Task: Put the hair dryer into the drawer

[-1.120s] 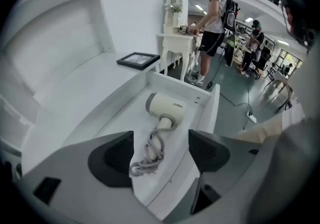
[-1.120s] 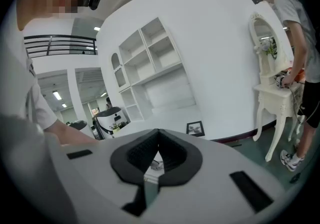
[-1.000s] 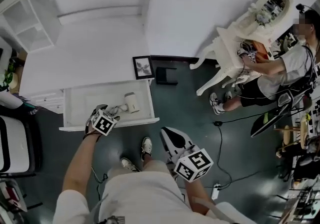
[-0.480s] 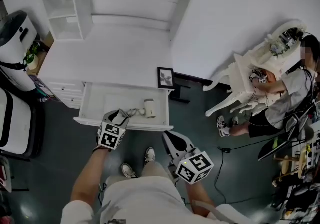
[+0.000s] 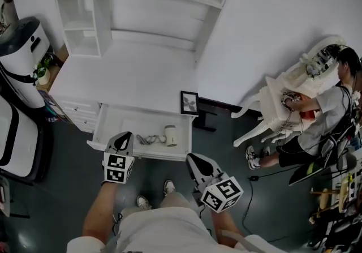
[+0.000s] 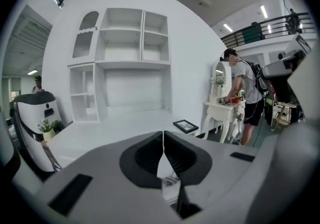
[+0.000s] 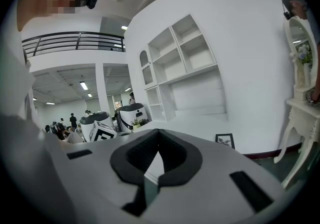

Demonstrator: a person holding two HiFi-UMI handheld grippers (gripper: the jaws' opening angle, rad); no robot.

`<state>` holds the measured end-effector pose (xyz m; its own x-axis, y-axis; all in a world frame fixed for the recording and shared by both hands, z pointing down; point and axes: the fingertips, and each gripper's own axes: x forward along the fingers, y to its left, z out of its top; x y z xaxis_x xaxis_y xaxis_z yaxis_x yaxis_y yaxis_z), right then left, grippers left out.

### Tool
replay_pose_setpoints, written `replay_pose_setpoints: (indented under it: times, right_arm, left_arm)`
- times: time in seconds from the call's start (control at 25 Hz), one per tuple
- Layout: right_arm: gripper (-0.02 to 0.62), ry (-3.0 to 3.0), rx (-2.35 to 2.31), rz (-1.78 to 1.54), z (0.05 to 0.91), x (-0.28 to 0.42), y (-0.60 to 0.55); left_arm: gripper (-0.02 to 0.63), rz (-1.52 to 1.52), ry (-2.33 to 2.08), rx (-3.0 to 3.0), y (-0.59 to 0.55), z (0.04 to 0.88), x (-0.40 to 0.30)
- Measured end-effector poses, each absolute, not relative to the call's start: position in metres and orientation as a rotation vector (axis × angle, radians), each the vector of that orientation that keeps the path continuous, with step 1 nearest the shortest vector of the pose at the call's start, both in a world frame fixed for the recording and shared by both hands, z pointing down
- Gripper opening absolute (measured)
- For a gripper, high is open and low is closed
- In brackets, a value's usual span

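Your left gripper [image 5: 120, 142] has its fingers just closed together on nothing, right at the front edge of the pulled-out drawer [image 5: 120, 120]. The right gripper [image 5: 195, 161] fingers are pressed together too, also empty. The hair dryer [image 5: 170, 135] lies inside the drawer beside its cord [image 5: 148, 140], below the white surface [image 5: 130, 76].

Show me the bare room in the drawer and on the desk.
The desk top is bare from the shelves to the drawer, left of the picture frame. The drawer's left end is free; hair dryer and cord crowd its right half.
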<state>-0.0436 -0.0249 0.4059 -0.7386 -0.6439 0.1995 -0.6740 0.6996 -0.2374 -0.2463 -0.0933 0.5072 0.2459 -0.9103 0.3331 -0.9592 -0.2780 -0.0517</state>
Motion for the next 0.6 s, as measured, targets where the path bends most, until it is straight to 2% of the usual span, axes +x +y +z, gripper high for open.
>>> replay_pose_setpoints:
  times: [0.6]
  right_arm:
    - [0.008, -2.867, 1.229, 0.225, 0.348, 0.014, -0.095]
  left_arm:
    - [0.017, 0.259, -2.13, 2.284, -0.068, 0.387, -0.281]
